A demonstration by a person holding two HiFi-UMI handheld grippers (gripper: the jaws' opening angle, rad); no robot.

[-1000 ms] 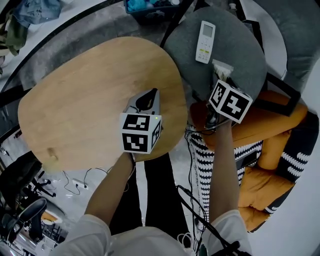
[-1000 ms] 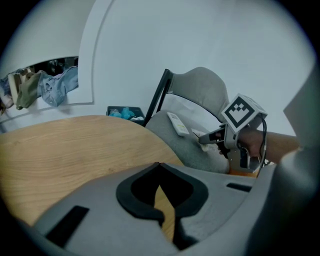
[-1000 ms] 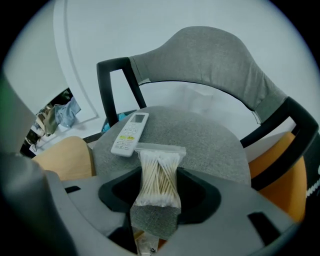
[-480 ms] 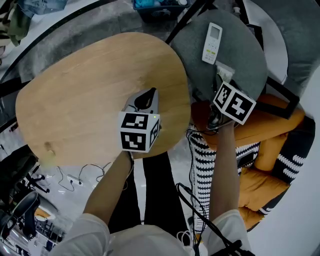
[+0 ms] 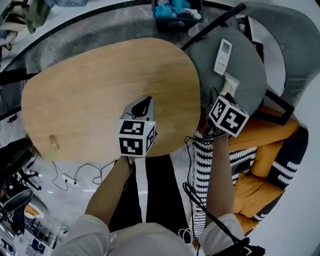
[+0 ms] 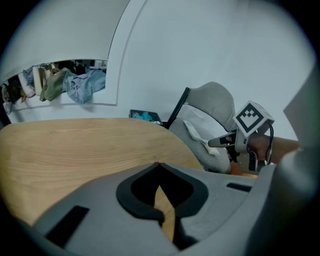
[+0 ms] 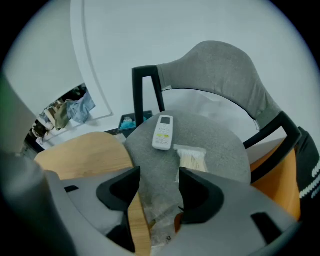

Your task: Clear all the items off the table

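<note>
The oval wooden table point(image 5: 90, 95) has nothing lying on it. My left gripper point(image 5: 144, 106) hovers over the table's near right part, shut, with nothing between its pads. My right gripper point(image 7: 159, 192) hangs above the gap between the table's edge and the grey chair seat point(image 7: 220, 145). Its jaws have just been opening and stand open, holding nothing. On the seat lie a white remote point(image 7: 162, 132) and a clear packet of cotton swabs point(image 7: 192, 158). A crumpled clear wrapper point(image 7: 157, 230) shows below the right jaws.
A dark basket with blue things point(image 5: 177, 10) stands on the floor beyond the table. An orange cushion point(image 5: 265, 127) and black-and-white patterned fabric point(image 5: 202, 160) lie at the right. Cables point(image 5: 75, 175) trail on the floor near the table's front edge. Clothes point(image 6: 75, 85) hang at the far left.
Both grippers have drifted left relative to the table and the chair and risen a little. The right gripper now sits nearer the table's edge.
</note>
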